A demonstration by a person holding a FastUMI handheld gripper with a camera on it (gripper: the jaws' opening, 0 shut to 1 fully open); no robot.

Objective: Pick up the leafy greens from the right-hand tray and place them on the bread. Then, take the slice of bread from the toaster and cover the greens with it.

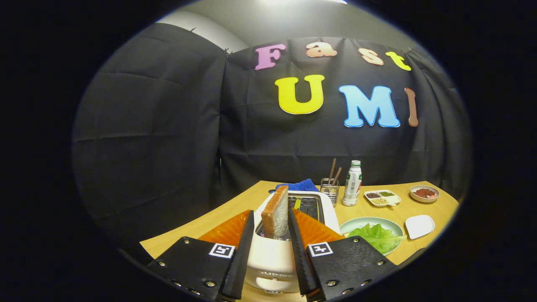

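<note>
Gripper view, bread slice in toaster, hand-held gripper astride

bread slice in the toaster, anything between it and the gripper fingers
Nothing visible. The bread slice stands upright in the toaster slot, directly in the gap of the gripper; its fingers sit open on either side, apparently not yet pressing on it. The plate of leafy greens lies off to the right, clear of that path.

- Setting: staged kitchen booth, walled in black cloth.
- Wooden surface set for a meal.
- White toaster with a bread slice upright in its slot.
- Utensil caddy, bottle, compartment dish, bowl, plate of leafy greens.
</note>
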